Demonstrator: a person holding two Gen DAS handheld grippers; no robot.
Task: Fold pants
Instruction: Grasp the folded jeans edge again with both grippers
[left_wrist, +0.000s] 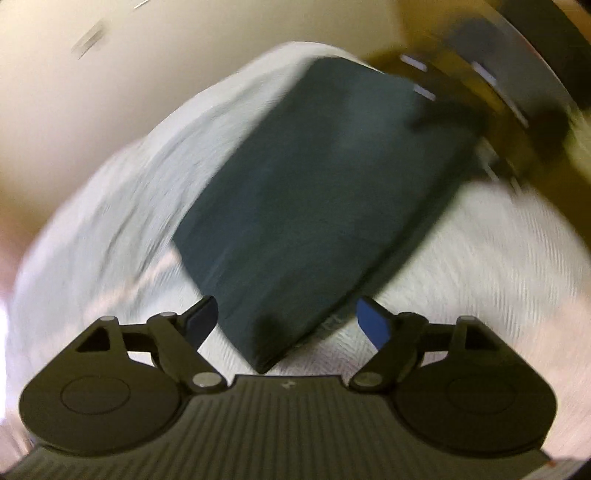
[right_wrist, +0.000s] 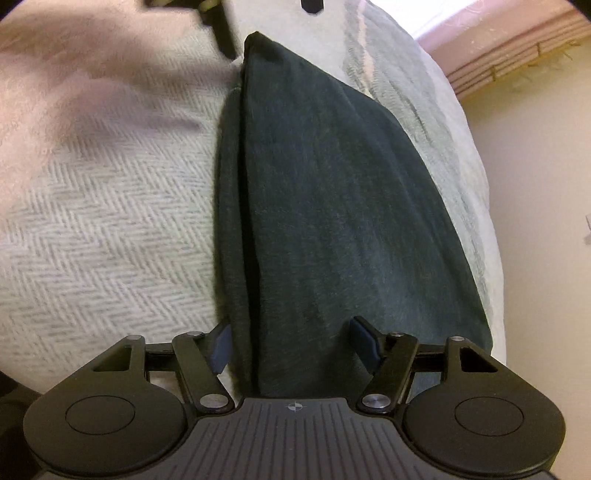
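Dark teal pants (left_wrist: 314, 184) lie folded into a long flat shape on a pale herringbone bedspread (left_wrist: 480, 258). My left gripper (left_wrist: 288, 323) hovers open over one narrow corner of them, and its blue pads touch nothing. This view is motion-blurred. In the right wrist view the pants (right_wrist: 332, 203) stretch away from my right gripper (right_wrist: 291, 343). Its jaws straddle the near end, one pad at the cloth's left edge and the other resting over the cloth, which lies flat and unpinched. A black piece, probably part of the left gripper (right_wrist: 223, 37), shows at the pants' far tip.
The bedspread (right_wrist: 110, 203) falls away at a rounded edge on the right, with a cream floor (right_wrist: 535, 184) and a skirting board (right_wrist: 517, 74) beyond it. Blurred brown and dark shapes (left_wrist: 498, 92) sit past the pants' far end in the left wrist view.
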